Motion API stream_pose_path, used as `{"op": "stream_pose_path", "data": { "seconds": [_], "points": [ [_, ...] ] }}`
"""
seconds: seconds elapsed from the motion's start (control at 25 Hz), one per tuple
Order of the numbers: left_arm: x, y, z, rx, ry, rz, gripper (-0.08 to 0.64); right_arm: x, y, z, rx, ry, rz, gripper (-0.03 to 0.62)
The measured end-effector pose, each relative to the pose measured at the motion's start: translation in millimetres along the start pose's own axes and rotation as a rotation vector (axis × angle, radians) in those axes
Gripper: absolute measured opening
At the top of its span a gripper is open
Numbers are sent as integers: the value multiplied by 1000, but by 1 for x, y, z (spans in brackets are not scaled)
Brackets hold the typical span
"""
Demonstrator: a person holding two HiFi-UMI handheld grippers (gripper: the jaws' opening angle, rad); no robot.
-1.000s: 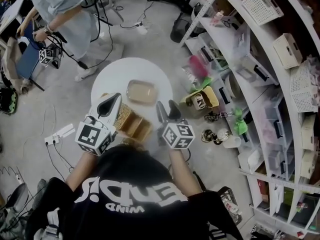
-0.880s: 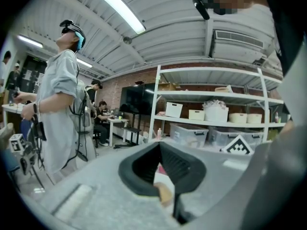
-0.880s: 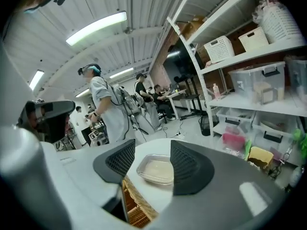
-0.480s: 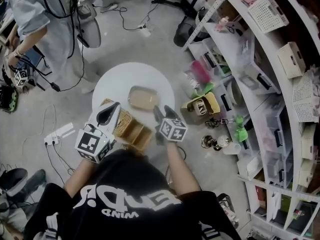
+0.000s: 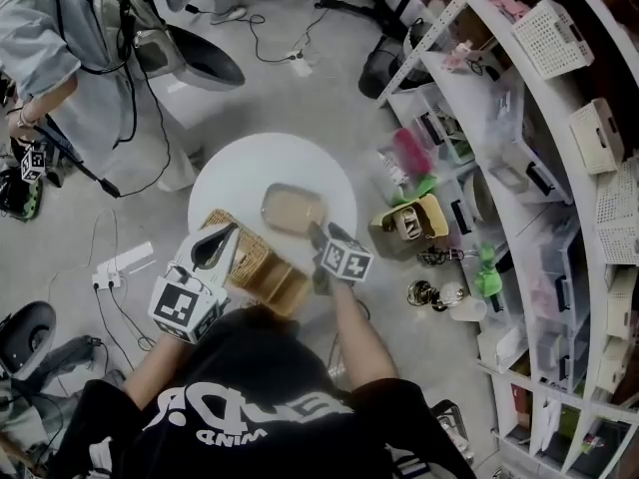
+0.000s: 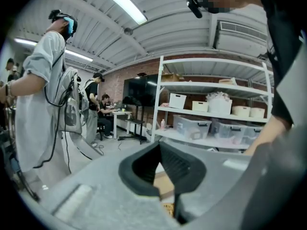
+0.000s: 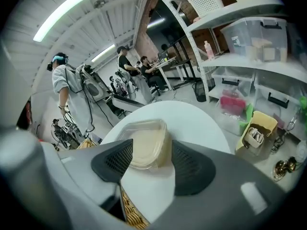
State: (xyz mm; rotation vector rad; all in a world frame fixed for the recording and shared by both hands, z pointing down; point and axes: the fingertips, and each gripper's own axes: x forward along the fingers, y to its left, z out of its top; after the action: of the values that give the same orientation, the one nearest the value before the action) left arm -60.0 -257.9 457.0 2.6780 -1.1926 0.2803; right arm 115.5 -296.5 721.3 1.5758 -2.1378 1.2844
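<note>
- Container (image 5: 293, 211), clear plastic w/ pale beige contents, sits flat near the ctr of the round white worktop (image 5: 250, 163).
- R claw (image 5: 324, 233) is at the container's near edge. Jaws are spread wide, and in the R gripper view the container's near end lies btwn the 2 tips. Can't tell if the pads touch its sides.
- Wicker basket (image 5: 238, 257) is on the worktop's near-L edge, just beside the container, w/ a brown open box (image 5: 283, 279) against its R side.
- L claw (image 5: 215, 244) hovers over the basket, pointing toward the worktop ctr. Jaw tips are drawn together, w/ only a thin slit lower down btwn the pads and nothing pinched. A bit of brown box & wicker shows thru the slit.
- The 2 claws are near each other, w/ the brown box btwn them.
- On the floor, a yellow box (image 5: 411, 218) lies R of the worktop at the foot of white shelving (image 5: 559, 198) loaded w/ bins & baskets. A power strip (image 5: 122, 262) lies to the L.
- Person in grey top (image 5: 50, 38) stands beyond the worktop at upper L, well apart from both claws.
</note>
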Motion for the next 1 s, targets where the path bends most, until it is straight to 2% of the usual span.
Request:
{"op": "stream_pose_path", "data": {
  "seconds": [0.52, 0.76, 1.0],
  "points": [
    [11, 15, -5, -6, 30, 6, 2, 24, -10, -8, 60, 89, 36, 219],
    [14, 16, -10, -9, 32, 6, 2, 25, -4, -10, 73, 104, 88, 153],
    [16, 15, -10, -6, 28, 1, 2, 23, -2, -8, 60, 106, 79, 144]
  ]
}}
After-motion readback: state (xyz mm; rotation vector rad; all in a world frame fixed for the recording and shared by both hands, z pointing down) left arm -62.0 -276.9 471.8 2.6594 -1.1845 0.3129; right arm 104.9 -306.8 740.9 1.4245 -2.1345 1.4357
